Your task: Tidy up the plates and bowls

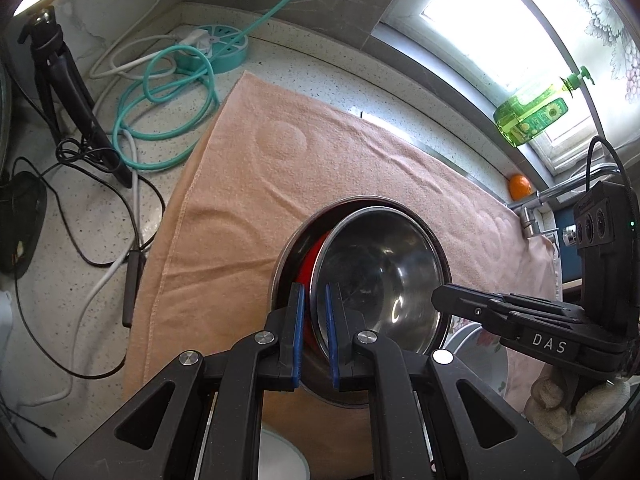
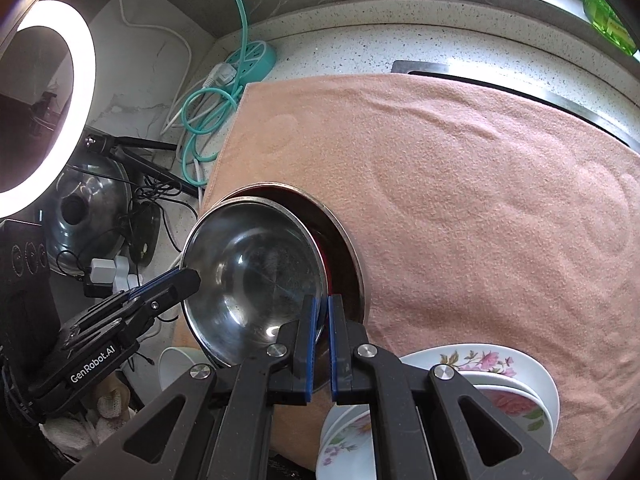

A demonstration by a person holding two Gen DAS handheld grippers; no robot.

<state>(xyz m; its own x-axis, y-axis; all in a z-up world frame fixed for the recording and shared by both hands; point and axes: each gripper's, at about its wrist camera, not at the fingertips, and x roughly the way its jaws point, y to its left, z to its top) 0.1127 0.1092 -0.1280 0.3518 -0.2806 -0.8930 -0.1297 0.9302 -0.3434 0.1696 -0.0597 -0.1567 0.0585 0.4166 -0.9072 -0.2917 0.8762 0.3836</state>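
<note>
A steel bowl (image 1: pixel 380 264) (image 2: pixel 256 272) sits tilted inside a larger bowl with a red inside (image 1: pixel 310 268) (image 2: pixel 340 248) on the peach towel (image 1: pixel 248 184) (image 2: pixel 460 200). My left gripper (image 1: pixel 313 292) is nearly shut on the steel bowl's left rim; it shows from the side in the right wrist view (image 2: pixel 188 276). My right gripper (image 2: pixel 322 304) is shut on the steel bowl's right rim; it shows in the left wrist view (image 1: pixel 440 296). Floral plates (image 2: pixel 500 384) (image 1: pixel 476 352) are stacked at the near right.
A teal power strip (image 1: pixel 224 48) with coiled cords, a black tripod (image 1: pixel 64 80), a ring light (image 2: pixel 48 112) and a steel lid (image 2: pixel 88 216) crowd the left counter. A green soap bottle (image 1: pixel 528 112), an orange (image 1: pixel 520 186) and a tap (image 1: pixel 532 216) stand right.
</note>
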